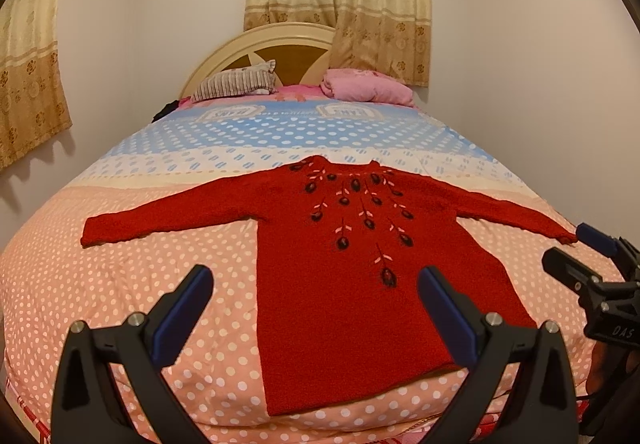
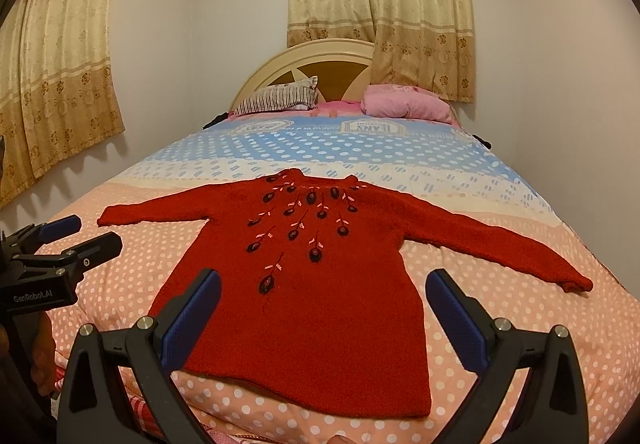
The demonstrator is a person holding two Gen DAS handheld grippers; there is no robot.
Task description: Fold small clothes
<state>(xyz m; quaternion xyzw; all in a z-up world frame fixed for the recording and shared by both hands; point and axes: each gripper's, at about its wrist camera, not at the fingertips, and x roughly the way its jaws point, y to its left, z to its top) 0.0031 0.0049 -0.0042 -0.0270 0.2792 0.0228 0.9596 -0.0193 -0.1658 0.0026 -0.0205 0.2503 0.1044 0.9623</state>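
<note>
The red sweater [image 1: 340,284] lies flat and face up on the polka-dot bedspread [image 1: 140,284], hem near, collar far, both sleeves spread left and right. No fold shows yet (the whole job looks ahead). The left gripper [image 1: 316,308] and right gripper [image 2: 322,316] hover over the near hem, jaws wide apart, holding nothing

One sweater [image 1: 340,284], two pillows [image 1: 236,86], two grippers [image 1: 316,304].
</note>
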